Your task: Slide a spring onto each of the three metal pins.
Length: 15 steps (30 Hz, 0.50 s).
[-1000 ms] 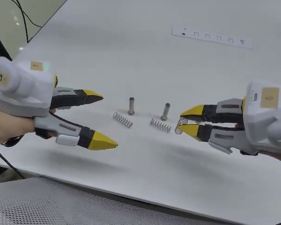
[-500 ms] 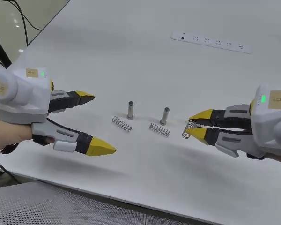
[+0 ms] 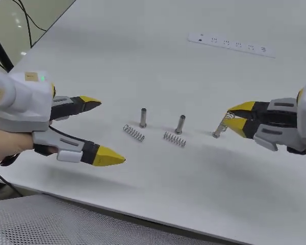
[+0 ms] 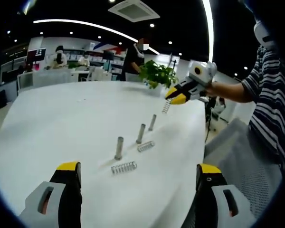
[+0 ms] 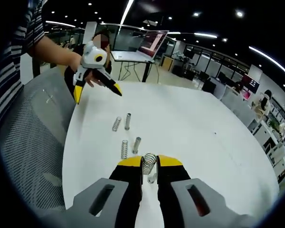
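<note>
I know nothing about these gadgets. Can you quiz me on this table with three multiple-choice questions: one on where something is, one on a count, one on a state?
1. Where do the two loose springs lie?
A. Flat on the table
B. Stacked on a shelf
C. Inside a box

2. How many metal pins stand upright?
A. Two
B. Three
C. Five

3. How is the left gripper?
A. Shut on a spring
B. Shut on a pin
C. Open, holding nothing

Answers: 1 A, each lies flat on the tabletop beside a pin; 2 B, three stand in a row; 3 C, its yellow tips stand wide apart with nothing between them.
</note>
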{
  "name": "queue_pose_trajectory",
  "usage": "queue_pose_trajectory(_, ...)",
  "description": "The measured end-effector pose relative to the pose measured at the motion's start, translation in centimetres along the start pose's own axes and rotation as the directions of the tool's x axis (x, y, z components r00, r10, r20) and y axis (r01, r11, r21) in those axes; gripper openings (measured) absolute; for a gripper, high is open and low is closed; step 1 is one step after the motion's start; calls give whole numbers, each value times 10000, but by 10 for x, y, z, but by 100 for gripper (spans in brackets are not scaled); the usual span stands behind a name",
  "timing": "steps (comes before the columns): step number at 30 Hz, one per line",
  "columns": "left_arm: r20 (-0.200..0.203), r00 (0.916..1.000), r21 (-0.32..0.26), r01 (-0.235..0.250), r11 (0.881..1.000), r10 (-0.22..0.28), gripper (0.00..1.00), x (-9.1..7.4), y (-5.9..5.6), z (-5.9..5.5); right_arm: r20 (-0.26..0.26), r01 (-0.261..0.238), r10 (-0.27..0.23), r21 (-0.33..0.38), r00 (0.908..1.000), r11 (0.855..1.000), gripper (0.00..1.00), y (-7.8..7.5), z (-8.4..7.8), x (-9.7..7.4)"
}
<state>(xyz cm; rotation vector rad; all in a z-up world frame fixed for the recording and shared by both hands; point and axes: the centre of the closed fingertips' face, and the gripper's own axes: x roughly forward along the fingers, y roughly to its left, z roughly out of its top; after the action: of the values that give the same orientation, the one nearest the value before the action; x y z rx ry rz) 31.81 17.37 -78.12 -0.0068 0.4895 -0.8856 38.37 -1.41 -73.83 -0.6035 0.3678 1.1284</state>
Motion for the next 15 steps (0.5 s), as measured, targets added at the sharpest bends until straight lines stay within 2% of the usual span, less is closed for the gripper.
queue_pose_trajectory(3,0,10000,-16,-22,10000,22,98,-1,0,0,-59,248,-246,406,9997,9989,8,-12,-5,0)
queue_pose_trajectory(7,60,9999,-65,-152,9999,152,98,-2,3,0,-50,383,-380,783,9993,9962,8,-20,-8,2)
queue_pose_trajectory(15,75,9997,-122,-218,9997,219,98,-2,4,-1,-137,318,-305,1013,9994,9943,8,-21,-11,12)
